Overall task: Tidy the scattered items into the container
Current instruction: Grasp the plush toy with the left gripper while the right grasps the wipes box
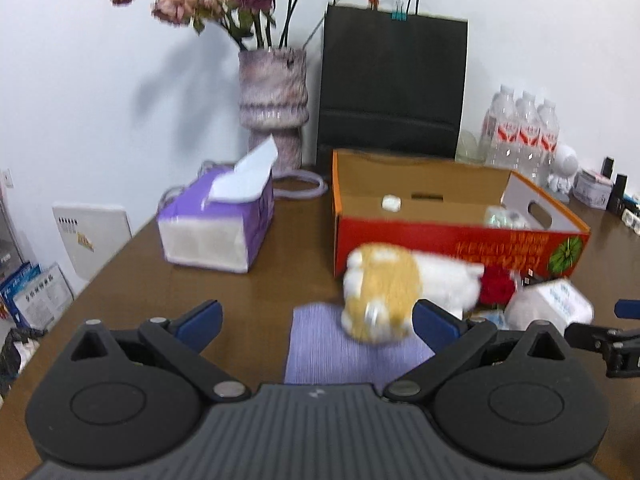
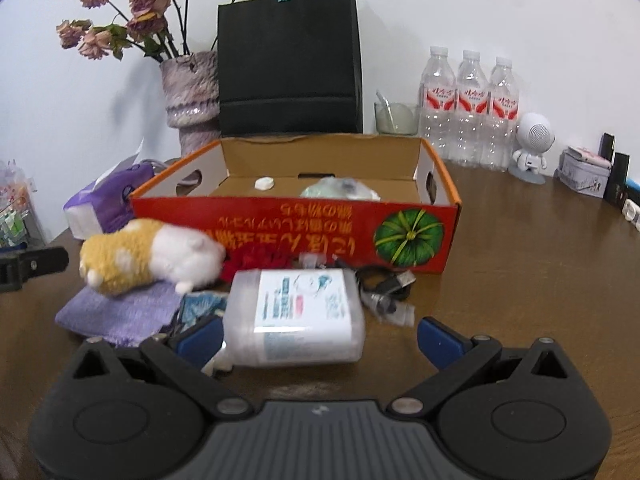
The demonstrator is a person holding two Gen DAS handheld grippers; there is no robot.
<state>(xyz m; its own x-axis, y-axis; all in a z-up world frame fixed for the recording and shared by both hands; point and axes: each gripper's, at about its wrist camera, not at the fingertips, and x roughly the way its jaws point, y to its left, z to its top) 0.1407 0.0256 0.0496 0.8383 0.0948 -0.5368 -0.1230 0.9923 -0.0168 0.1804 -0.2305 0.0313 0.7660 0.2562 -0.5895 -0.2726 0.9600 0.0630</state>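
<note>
Brown wood grain runs across the surface (image 2: 520, 280) under both of your tools. Your left tool (image 1: 316, 318) stands wide open and holds nothing; the orange-and-white plush toy (image 1: 384, 292) lies just past its right finger, partly on a lilac cloth (image 1: 332, 348). Your right tool (image 2: 320, 336) is also spread wide and empty, with a clear plastic wipes tub (image 2: 300, 316) lying on its side between the fingers, close to the left one; whether that finger touches it, you cannot tell.

The red cardboard box (image 2: 288, 232) sits open toward the back edge of the surface, just behind the scattered things. Inside it you can see a small white piece (image 2: 264, 183) and a pale green bundle (image 2: 340, 192). In front of the box lie a red fabric item (image 2: 256, 260), a black cable (image 2: 384, 284) and a blue-patterned packet (image 2: 200, 304) beside the cloth.

A purple tissue pack (image 1: 216, 224) stands left of the box. Along the back edge are a vase of dried roses (image 1: 274, 100), a black paper bag (image 1: 392, 88) and three water bottles (image 2: 468, 108).
</note>
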